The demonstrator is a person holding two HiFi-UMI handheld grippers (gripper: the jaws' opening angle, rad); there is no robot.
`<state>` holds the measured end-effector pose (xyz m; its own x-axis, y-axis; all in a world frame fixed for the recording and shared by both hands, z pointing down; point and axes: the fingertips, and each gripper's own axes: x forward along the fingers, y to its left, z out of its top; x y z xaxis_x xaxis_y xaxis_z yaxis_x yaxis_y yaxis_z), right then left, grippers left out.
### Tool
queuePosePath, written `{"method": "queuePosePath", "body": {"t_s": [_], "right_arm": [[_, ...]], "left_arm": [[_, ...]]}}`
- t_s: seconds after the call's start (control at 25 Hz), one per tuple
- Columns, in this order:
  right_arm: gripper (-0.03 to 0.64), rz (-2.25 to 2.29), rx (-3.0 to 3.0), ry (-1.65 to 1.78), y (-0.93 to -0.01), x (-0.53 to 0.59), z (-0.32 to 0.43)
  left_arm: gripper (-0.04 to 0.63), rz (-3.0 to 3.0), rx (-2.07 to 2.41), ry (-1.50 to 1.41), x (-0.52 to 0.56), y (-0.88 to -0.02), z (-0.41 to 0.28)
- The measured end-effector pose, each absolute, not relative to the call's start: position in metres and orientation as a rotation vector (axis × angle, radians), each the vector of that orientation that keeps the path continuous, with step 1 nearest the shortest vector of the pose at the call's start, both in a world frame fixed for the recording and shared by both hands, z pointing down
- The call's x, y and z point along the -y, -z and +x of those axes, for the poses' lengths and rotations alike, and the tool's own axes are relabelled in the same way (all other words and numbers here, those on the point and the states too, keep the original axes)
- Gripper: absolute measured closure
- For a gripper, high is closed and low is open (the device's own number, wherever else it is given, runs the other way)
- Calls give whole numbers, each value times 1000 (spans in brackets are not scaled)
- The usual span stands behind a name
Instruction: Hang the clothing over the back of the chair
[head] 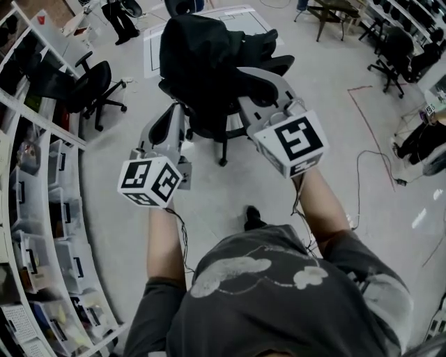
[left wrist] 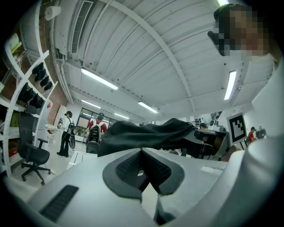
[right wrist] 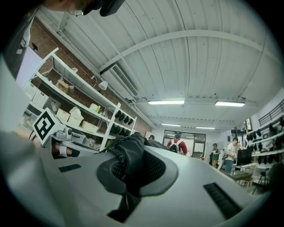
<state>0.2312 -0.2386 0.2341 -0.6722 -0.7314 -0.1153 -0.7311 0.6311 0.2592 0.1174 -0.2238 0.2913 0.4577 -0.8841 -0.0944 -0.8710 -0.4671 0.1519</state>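
Observation:
A black garment [head: 202,49] is heaped over the back and seat of a black office chair [head: 216,125] in front of me. My right gripper [head: 254,75] reaches in at the chair's right side. In the right gripper view, this gripper [right wrist: 133,153] is shut on a fold of the black clothing [right wrist: 128,155], which runs forward from between the pads. My left gripper [head: 174,113] hovers beside the chair's left edge. Its pads [left wrist: 128,166] meet with nothing between them, and the clothing [left wrist: 146,135] lies just ahead of them, apart from the tips.
White shelving [head: 42,209] with bins runs along the left. A second black office chair [head: 94,87] stands at the left rear, and more chairs [head: 397,49] are at the far right. A person [head: 118,17] stands at the back. A cable [head: 369,174] trails on the floor at right.

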Motion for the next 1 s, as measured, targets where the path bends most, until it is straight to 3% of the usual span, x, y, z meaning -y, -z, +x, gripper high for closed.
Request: {"method": "queuePosePath", "body": {"t_s": [0.76, 1.0], "right_arm": [[623, 1454, 2676, 237, -317, 137, 276], [589, 1478, 2544, 341, -336, 134, 273]], "left_arm": [[594, 2592, 1438, 221, 128, -329, 107], [594, 2578, 1434, 207, 112, -338, 103]]}}
